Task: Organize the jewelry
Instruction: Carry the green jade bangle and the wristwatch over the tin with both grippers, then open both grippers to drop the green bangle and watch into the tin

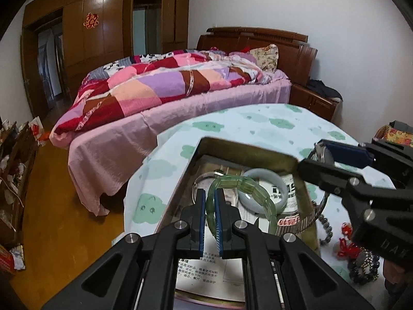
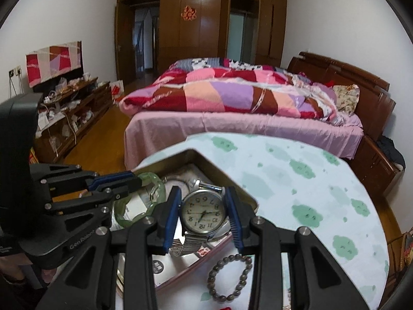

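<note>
I was loading the metal tin [image 1: 247, 152]. My left gripper [image 1: 209, 222] pinched the green segmented bangle [image 1: 240, 180] over the tin's inside; my right gripper [image 2: 204, 219] clamped the wristwatch [image 2: 202, 213] by its case above the tin's rim. Next, I judged, both needed lowering inside before the fingers parted, clear of the white jade bangle [image 1: 265, 180].

1. The right gripper [image 2: 204, 213] clamps a silver wristwatch [image 2: 202, 211] above the metal tin's [image 2: 247, 196] rim.
2. The left gripper [image 2: 135, 179] pinches a green bangle [image 2: 155, 192] over the tin.
3. A brown bead bracelet [image 2: 229, 277] lies on the cloud-print tablecloth [image 2: 296, 180].
</note>
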Available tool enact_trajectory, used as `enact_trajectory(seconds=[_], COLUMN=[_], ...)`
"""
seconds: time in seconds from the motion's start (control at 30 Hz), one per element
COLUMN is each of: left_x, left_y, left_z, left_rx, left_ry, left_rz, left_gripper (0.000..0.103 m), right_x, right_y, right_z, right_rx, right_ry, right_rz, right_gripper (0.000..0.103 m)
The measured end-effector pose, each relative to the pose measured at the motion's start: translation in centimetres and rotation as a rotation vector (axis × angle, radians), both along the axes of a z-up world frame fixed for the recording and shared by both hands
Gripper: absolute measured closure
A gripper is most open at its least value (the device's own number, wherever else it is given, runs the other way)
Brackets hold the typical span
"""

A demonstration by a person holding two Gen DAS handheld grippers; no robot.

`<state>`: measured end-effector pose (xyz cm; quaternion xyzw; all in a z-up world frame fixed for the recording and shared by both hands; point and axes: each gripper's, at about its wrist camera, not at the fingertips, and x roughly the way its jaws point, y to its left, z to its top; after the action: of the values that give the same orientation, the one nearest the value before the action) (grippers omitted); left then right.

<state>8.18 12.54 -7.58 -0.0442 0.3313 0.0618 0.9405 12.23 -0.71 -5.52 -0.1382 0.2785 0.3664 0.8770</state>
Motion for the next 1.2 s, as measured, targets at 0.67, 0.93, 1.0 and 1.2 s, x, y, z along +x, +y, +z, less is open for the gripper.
enact_trajectory(seconds=[0.67,0.93,1.0,1.2], left_x=[1.0,1.1,1.1,0.5], left_y=[-0.5,-0.6,-0.6,-0.6], left_z=[-2.5,-2.5,-2.4,-1.2], left_rx=[0.034,0.047,0.042,0.047], left_ry=[0.095,0.100,0.100,0.063], left_rz=[-0.004,0.005,0.010,0.033], left_gripper=[0.097,0.095,0.095,0.070], right_x=[-0.2,-0.4,-0.3,-0.3], right_y=[2.5,3.0,2.8,1.5], right_z=[-3.9,-4.3,-4.3,-3.1], right_rx=[-0.152,-0.173,-0.164,-0.115], right_ry=[0.118,0.118,0.119,0.092], right_rz=[0.032,0.034,0.026,-0.016], right_gripper=[0.065,0.064,0.062,0.038])
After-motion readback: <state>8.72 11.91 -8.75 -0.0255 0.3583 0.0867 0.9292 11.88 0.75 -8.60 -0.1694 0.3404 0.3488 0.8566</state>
